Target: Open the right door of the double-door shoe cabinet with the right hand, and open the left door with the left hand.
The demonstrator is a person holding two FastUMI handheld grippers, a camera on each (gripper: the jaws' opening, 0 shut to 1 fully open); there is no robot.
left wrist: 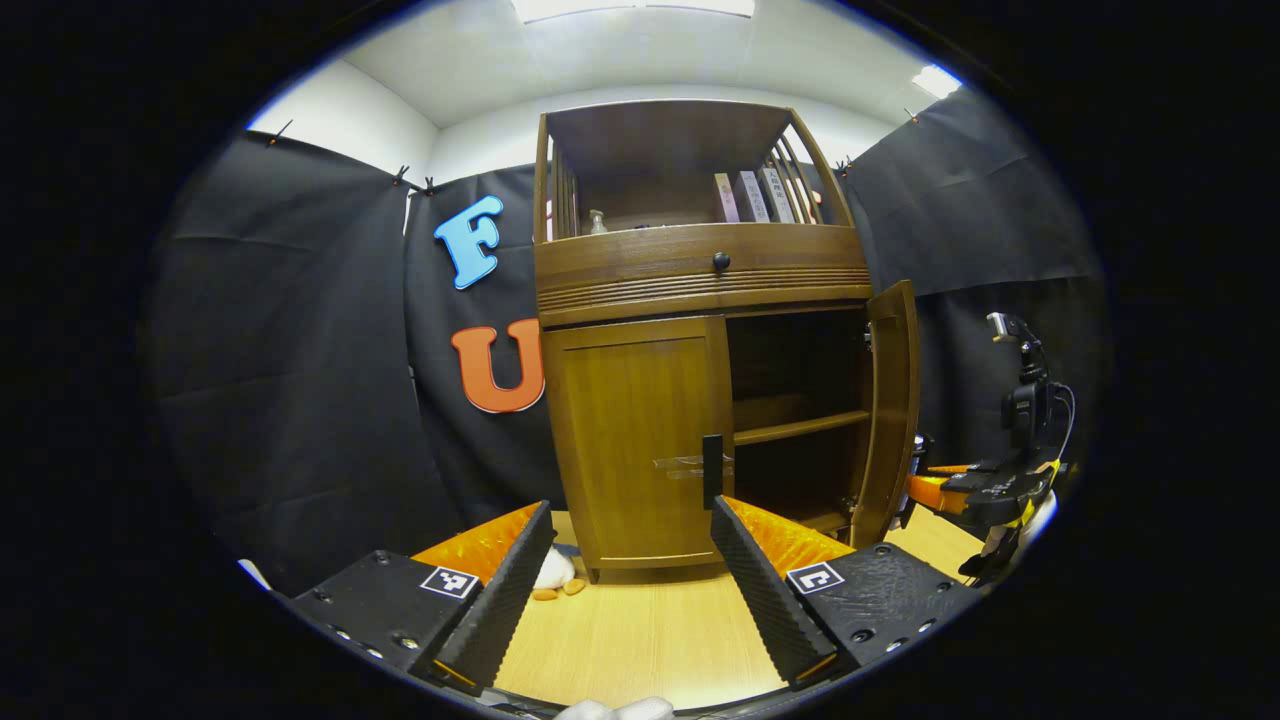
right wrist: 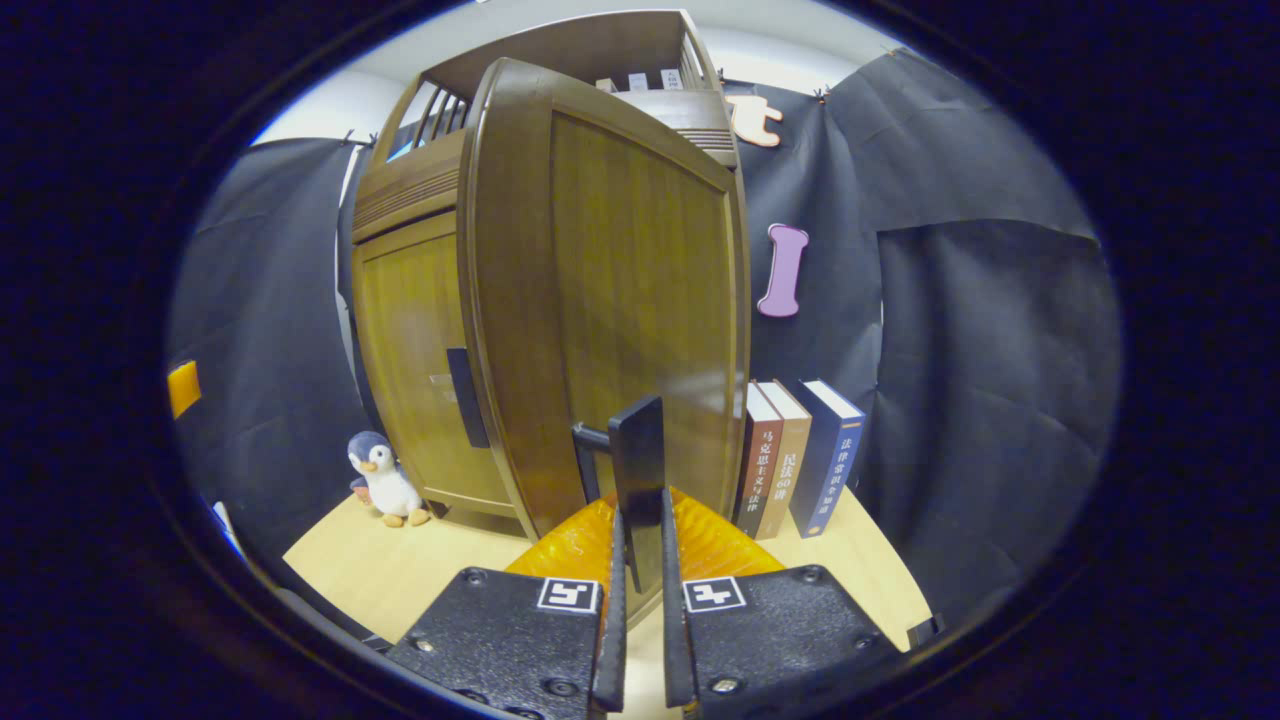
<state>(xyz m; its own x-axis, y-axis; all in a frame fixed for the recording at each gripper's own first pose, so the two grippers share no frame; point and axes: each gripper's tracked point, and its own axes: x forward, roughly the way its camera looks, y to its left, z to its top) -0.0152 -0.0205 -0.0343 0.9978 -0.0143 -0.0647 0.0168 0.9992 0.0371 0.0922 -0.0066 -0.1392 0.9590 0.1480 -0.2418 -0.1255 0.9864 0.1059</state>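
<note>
Over on the bench, the right claw (right wrist: 640, 590) pinches the right door's handle (right wrist: 638, 470), door swung wide. Left claw (left wrist: 630, 590) hangs spread before the closed left door (left wrist: 640, 440); it could easily miss that slim handle (left wrist: 712, 470) if misaligned.

Wooden table (right wrist: 420, 570) bears cabinet (right wrist: 440, 330), penguin toy (right wrist: 380, 478), books (right wrist: 795, 455).

left gripper (left wrist: 630, 585) fingers spread wide, nothing between; right gripper (right wrist: 640, 590) fingers nearly together, level.
</note>
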